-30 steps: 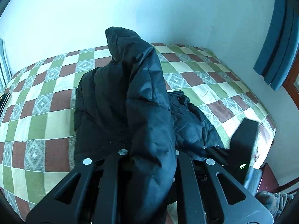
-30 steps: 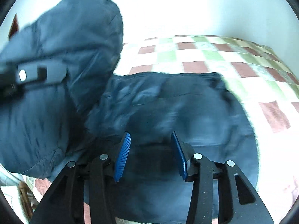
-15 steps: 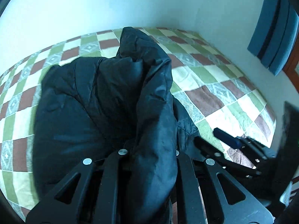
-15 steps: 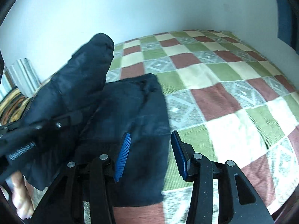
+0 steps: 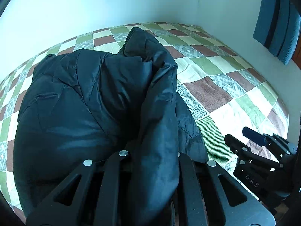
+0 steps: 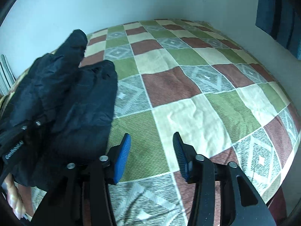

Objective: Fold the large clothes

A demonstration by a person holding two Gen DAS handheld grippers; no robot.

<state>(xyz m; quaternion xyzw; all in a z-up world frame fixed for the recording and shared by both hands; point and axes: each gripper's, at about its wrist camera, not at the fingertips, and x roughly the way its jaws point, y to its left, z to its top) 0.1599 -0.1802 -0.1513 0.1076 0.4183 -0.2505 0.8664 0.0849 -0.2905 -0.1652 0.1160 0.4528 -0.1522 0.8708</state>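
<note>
Black jacket [image 5: 90, 101] fills the frame's left, pinched in the left tongs [image 5: 150, 162]; right tongs [image 6: 150, 158] gape wide over bare bedspread [image 6: 207, 86].

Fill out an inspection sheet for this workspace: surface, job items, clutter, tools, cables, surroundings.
Surface: bed with green, brown, cream and grey checked bedspread, lightly wrinkled.
Job's things: black quilted puffer jacket bunched on the bed's left part; one padded section lifted.
Clutter: striped fabric at the far left edge, only partly visible.
Tools: left tool shut on the lifted section; right tool open over the bedspread, holding nothing, its blue pads apart.
Cables: nothing seen.
Surroundings: pale plain wall behind the bed; blue curtain at upper right.
</note>
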